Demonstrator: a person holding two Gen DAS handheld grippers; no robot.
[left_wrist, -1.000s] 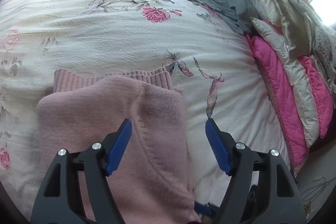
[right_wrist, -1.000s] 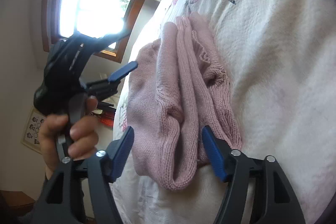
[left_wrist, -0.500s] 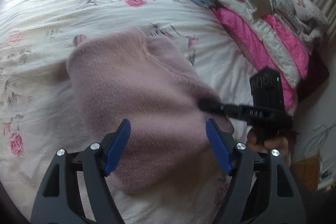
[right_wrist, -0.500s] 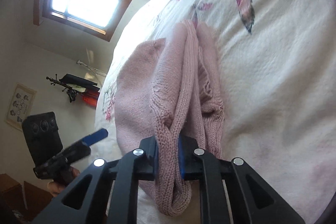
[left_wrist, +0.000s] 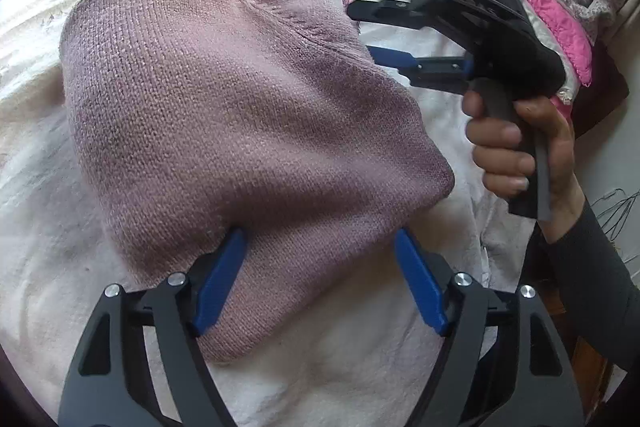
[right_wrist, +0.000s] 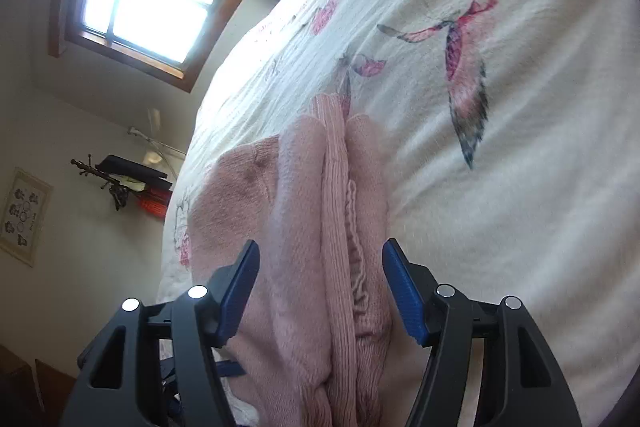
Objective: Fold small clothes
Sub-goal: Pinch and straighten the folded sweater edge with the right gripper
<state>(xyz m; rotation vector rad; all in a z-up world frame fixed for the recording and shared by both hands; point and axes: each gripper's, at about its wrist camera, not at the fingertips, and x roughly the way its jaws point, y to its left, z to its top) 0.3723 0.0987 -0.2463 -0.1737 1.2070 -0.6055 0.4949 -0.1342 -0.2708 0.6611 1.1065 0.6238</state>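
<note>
Folded pink sweater [left_wrist: 240, 115] lies on the floral bedspread [right_wrist: 520, 187], its near edge between the spread blue fingers of the left gripper [left_wrist: 320, 275]; right gripper [right_wrist: 320, 287] gapes wide too, straddling the sweater's folded layers, gripping nothing

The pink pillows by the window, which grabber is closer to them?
Right. The right gripper hovers at the pink sweater's far edge, just short of the pink pillows. The left gripper sits at the sweater's near edge, farther away.
</note>
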